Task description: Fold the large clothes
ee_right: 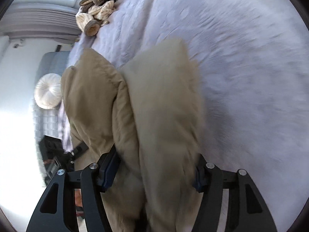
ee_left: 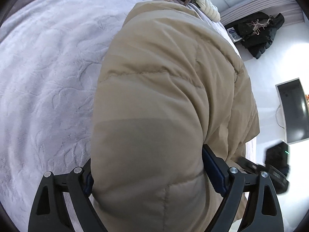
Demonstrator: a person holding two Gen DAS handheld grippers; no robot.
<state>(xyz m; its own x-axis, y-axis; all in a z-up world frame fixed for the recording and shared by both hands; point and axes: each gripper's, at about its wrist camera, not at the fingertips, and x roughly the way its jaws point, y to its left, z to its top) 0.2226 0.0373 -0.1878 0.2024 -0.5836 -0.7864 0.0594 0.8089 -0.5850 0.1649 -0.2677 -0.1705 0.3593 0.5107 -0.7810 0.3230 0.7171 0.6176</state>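
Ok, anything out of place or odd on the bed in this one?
Nothing damaged or spilled. The tan puffer jacket lies bunched along the edge of the lavender bedspread, its cream fur trim flopped over, and sits between the fingers of both the left gripper and right gripper. A striped garment lies crumpled at the far end.

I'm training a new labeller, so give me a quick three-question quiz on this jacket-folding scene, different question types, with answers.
1. True or false: the jacket lies on a bare floor.
2. What fills the gap between the left gripper fingers? A) the jacket B) a pillow C) a hanger
3. Fill in: the right gripper straddles the jacket's pale ___ trim.
Key: 1 false, it lies on the lavender blanket; 2 A; 3 fur.
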